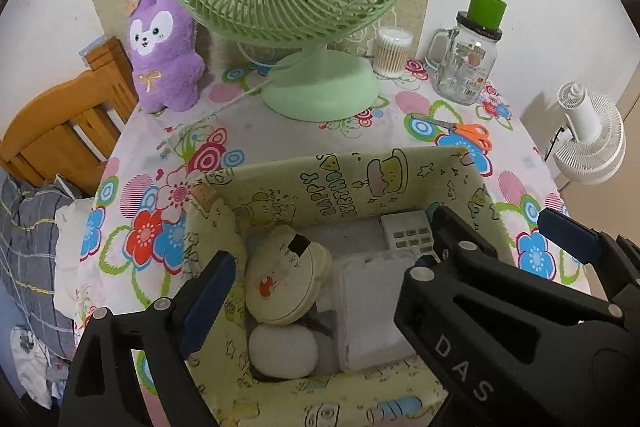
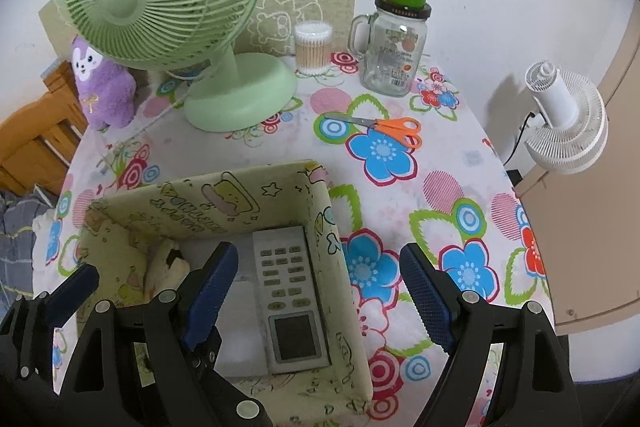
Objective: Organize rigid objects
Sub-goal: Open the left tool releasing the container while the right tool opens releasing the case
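A yellow-green fabric box (image 1: 320, 183) (image 2: 224, 195) stands at the table's near side. Inside lie a white remote (image 2: 289, 297) (image 1: 408, 231), a cream round case (image 1: 286, 279), a white oval object (image 1: 283, 351) and a white rectangular box (image 1: 376, 311). My left gripper (image 1: 320, 287) is open, its fingers spread over the box. My right gripper (image 2: 320, 291) is open and empty, straddling the box's right wall, left finger (image 2: 212, 287) inside. Orange-handled scissors (image 1: 460, 131) (image 2: 384, 127) lie on the cloth beyond the box.
A green desk fan (image 1: 296, 7) (image 2: 168, 7), a purple plush (image 1: 164, 47) (image 2: 102, 87), a cotton-swab tub (image 1: 392, 51) (image 2: 313, 47) and a glass mug jar with a green cap (image 1: 468, 59) (image 2: 396, 43) stand at the back. A white clip fan (image 2: 568, 119) hangs off the right edge. A wooden bed frame (image 1: 68, 131) is left.
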`<state>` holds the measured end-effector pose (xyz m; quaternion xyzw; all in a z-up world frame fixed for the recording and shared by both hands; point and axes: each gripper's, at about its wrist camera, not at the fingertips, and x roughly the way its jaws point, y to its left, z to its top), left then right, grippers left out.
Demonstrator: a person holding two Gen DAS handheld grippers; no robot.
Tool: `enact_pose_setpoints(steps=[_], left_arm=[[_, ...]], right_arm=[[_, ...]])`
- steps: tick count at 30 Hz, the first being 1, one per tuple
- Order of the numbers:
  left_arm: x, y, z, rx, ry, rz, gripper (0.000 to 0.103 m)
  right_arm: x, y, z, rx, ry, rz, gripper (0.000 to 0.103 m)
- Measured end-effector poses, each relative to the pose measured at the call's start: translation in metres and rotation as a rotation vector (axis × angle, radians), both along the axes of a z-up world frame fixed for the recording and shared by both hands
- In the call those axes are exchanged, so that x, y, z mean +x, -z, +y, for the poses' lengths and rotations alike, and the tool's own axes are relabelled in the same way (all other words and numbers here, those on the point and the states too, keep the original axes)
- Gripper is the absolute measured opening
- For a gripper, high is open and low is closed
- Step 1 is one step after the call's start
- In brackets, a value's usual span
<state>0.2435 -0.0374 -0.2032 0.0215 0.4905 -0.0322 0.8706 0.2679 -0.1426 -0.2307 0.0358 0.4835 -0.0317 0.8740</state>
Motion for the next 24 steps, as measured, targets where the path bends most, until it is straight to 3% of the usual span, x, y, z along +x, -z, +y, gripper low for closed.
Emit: enact_pose_setpoints(steps=[24], left_arm=[[-0.06,-0.06,-0.001,0.001,-0.013,-0.113,0.094]], right_arm=[[-0.063,-0.06,-0.006,0.032,-0.004,-0.119,0.091]])
